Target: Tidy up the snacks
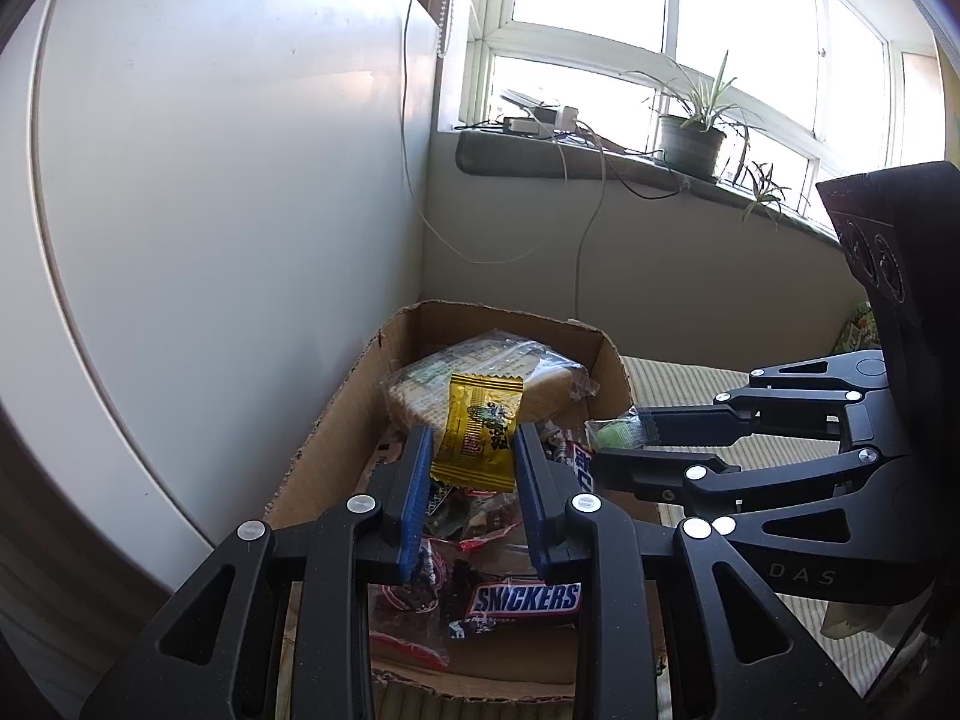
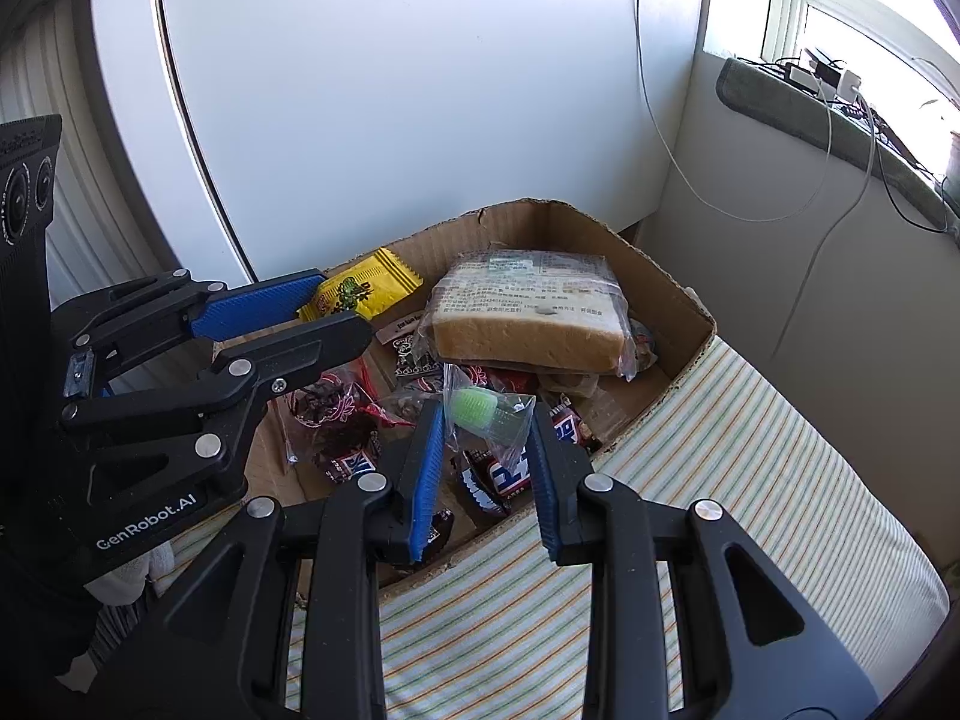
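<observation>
The left gripper [image 1: 471, 450] and right gripper [image 2: 487, 426] are showing matte black linkage arms with silver round rivets and ribbed blue finger pads; "GenRobot.AI" lettering is marking one body.

Open cardboard box [image 2: 672, 294] on striped cloth holds wrapped bread slices [image 2: 528, 312] at the far end, Snickers bars [image 1: 527, 598] and dark-red clear bags [image 2: 336, 414] loose on the bottom. Yellow sachet [image 1: 480, 432] upright, pinched above the box. Clear packet with green candy [image 2: 480, 411] (crinkled) pinched over the near edge.
</observation>
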`<state>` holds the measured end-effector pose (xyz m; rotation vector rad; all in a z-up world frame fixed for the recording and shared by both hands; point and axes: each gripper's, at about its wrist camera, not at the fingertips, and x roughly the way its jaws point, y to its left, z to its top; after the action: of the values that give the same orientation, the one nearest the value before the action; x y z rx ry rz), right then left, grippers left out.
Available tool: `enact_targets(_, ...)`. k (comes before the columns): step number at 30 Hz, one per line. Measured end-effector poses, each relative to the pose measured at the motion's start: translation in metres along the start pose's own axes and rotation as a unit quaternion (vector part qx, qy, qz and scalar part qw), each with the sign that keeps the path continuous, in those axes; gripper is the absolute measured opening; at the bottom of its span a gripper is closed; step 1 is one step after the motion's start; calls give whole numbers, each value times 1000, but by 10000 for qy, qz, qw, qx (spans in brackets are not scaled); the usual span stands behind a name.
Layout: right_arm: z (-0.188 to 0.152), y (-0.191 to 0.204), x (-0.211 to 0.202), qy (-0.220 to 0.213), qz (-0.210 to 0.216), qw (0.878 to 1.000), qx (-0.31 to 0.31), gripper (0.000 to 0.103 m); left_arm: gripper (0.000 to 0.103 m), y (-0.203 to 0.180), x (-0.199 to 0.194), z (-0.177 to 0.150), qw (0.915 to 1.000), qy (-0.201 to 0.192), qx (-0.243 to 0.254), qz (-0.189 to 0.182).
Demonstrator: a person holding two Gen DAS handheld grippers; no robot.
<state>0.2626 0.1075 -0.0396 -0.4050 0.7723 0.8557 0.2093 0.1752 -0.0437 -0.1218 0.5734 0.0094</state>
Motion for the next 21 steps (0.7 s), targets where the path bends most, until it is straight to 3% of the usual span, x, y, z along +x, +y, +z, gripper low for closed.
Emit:
enact_targets(6, 0, -1, 0, 3, -27, 10000, 12, 33, 28, 1, 1, 0, 10000, 2, -11, 40)
enact_targets(10, -1, -2, -2, -33, -72, 10000, 42, 46, 36, 3, 0, 0, 10000, -13, -23, 79)
enact_targets(13, -4, -4, -4, -54, -83, 9999, 76, 49, 36, 3, -2, 0, 9999, -32, -26, 98)
enact_targets(17, -10, -5, -9, -155, -206, 9996, 91, 64, 55, 4, -3, 0, 9998, -59, -25, 198)
enact_targets(21, -14, -7, -16, -187, -330, 9993, 46, 77, 62, 7, -5, 1, 9996, -92, -64, 242)
